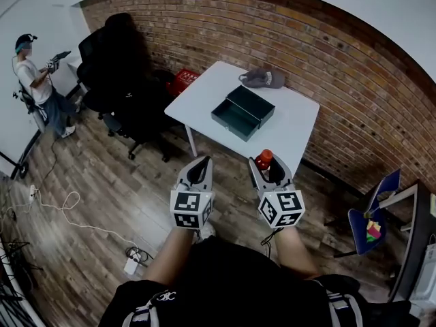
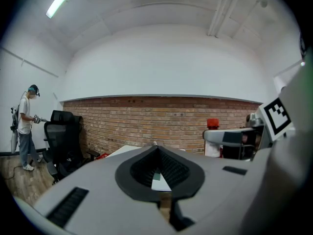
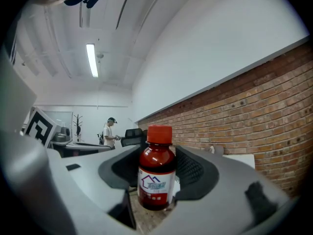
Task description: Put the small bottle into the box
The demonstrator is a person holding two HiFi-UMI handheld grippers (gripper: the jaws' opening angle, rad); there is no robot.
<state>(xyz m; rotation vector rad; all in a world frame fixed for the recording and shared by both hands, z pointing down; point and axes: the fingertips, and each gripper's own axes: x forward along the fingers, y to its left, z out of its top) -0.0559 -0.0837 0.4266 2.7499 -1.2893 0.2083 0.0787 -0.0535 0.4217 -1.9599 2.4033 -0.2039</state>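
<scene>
Closest in, dark-shirted torso [image 1: 225, 278] and two forearms, stretched forward over wooden floor. Farther ahead, white table [image 1: 204, 94] against a brick wall, well apart from both tools. Near its middle, dark green box [image 1: 231, 129], open at the top. Left gripper [image 1: 199, 167] low over the floor, jaws pressed together with nothing between them. Right gripper [image 1: 268, 169] just beside it, clamped on the small bottle [image 3: 156, 175]: dark red body, red screw top, white label, upright between the pads and gripped around the belly. By the look of it, carrying stage, with the bottle nowhere near the box yet. To do this well: step up to the table first rather than overreaching from here; keep the squeeze firm and the bottle upright on the way; come in from above the open top, clear of the rim; lower right down to the box floor, and only then part the jaws. Keep the idle left tool off to the side, out of the path, ready to steady the box against sliding.
</scene>
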